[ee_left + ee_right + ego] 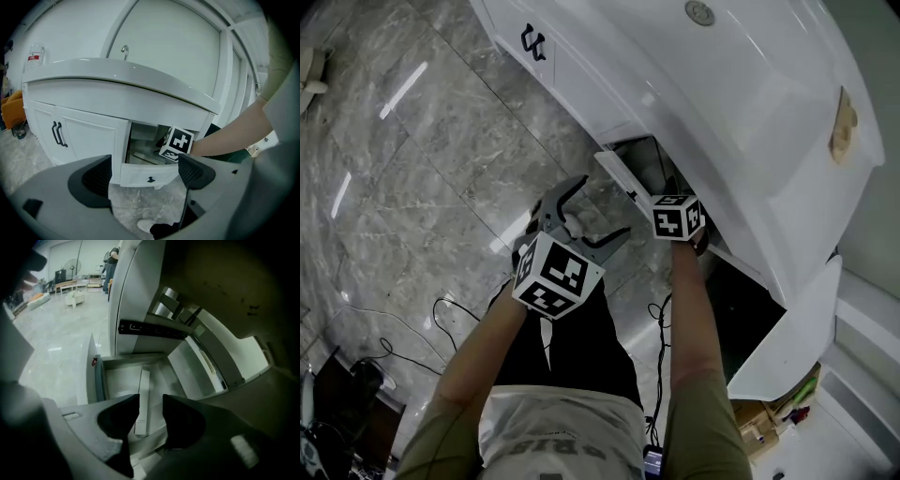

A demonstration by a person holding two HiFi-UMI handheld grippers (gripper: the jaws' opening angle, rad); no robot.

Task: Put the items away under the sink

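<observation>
The right gripper (150, 420) reaches down into the open drawer (140, 174) under the sink (117, 77). Its jaws are spread, with a clear gap between them. Through that gap a long white box (143, 394) shows, lying flat on the drawer floor and running from 12 to 6 o'clock in the right gripper view. The pads do not appear to press on it, so I judge the box set down in its place rather than carried. Lying lengthwise along the drawer's depth, it fits without jamming the front.

The left gripper (606, 204) hangs out over the marble floor (441, 159), at about 8 o'clock from the drawer in the head view. Its jaws are also spread, with nothing between them. Held back like this, it leaves the drawer mouth free for the other hand and is ready for the small knob (150, 179) on the drawer front.

At 9 o'clock in the left gripper view, the cabinet doors with dark handles (58, 133) are closed. The likely next step is to lift the right gripper clear and push the drawer shut.
</observation>
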